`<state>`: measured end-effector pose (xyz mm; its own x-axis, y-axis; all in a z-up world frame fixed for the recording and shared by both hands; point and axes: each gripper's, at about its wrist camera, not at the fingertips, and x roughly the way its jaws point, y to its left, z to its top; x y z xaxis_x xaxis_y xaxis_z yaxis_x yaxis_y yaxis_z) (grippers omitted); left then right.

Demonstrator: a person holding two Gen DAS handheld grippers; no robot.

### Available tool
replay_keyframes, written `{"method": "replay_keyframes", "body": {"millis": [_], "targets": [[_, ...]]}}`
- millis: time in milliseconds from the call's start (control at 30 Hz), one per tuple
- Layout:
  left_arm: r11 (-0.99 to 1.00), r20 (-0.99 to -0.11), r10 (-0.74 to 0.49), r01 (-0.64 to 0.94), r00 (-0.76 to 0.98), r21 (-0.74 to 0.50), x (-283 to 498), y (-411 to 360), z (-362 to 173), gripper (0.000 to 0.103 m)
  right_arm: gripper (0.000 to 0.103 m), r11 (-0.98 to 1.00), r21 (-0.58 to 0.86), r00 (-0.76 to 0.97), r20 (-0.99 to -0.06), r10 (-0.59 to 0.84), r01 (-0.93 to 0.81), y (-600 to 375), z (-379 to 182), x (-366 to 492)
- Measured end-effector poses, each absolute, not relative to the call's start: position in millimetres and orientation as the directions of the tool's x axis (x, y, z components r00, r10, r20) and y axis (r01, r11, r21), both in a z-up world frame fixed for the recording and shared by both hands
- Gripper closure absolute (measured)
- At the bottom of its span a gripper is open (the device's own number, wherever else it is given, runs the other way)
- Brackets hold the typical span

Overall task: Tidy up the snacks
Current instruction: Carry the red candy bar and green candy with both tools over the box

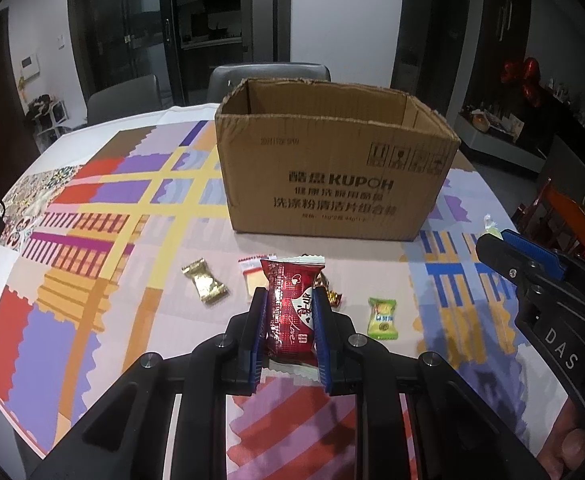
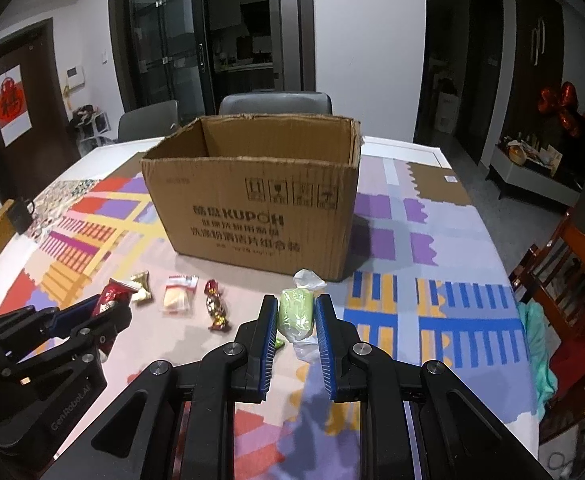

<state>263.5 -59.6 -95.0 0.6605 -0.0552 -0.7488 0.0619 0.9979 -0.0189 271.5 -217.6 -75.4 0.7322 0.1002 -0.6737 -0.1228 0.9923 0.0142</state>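
Layout: cardboard box (image 2: 252,196) toward the table's (image 2: 432,248) far edge, snacks in a row before it.

Left to right in front of the box: foil packet (image 1: 204,282), flat sachet (image 2: 178,294), twist-wrapped candy (image 2: 216,306), small pouch (image 1: 381,317). Chairs (image 2: 276,103) stand behind the far edge; a mug (image 2: 20,212), possibly, sits at the left edge.

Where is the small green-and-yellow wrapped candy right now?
In the left wrist view the green-and-yellow candy lies on the patterned tablecloth, just right of the left gripper holding the red snack packet, in front of the cardboard box.

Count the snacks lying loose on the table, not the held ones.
4: gold packet, clear-wrapped pale snack, red-gold twist candy, green-yellow candy, all in front of the cardboard box. The box's inside is hidden.
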Motion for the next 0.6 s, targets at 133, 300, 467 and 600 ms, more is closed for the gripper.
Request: {"method": "replay_keyframes", "body": {"millis": [133, 300, 467, 600], "targets": [[0.998, -0.742, -0.060, 0.066, 0.668, -0.021, 269, -61, -87, 0.081, 0.082, 0.992, 0.015, 0.740, -0.665, 0.101, -0.122, -219, -68, 275], [0.997, -0.734, -0.065, 0.073, 0.676, -0.021, 275, -63, -78, 0.081, 0.082, 0.993, 0.022, 0.754, -0.649, 0.104, -0.118, -220, -57, 280], [0.997, -0.721, -0.065, 0.073, 0.690, -0.021, 284, -63, -67, 0.081, 0.082, 0.993, 0.021, 0.764, -0.636, 0.103, -0.117, -220, -47, 286], [0.997, -0.713, -0.068, 0.076, 0.698, -0.021, 292, -63, -60, 0.081, 0.082, 0.993, 0.019, 0.771, -0.629, 0.100, -0.113, -220, -40, 293]]}}
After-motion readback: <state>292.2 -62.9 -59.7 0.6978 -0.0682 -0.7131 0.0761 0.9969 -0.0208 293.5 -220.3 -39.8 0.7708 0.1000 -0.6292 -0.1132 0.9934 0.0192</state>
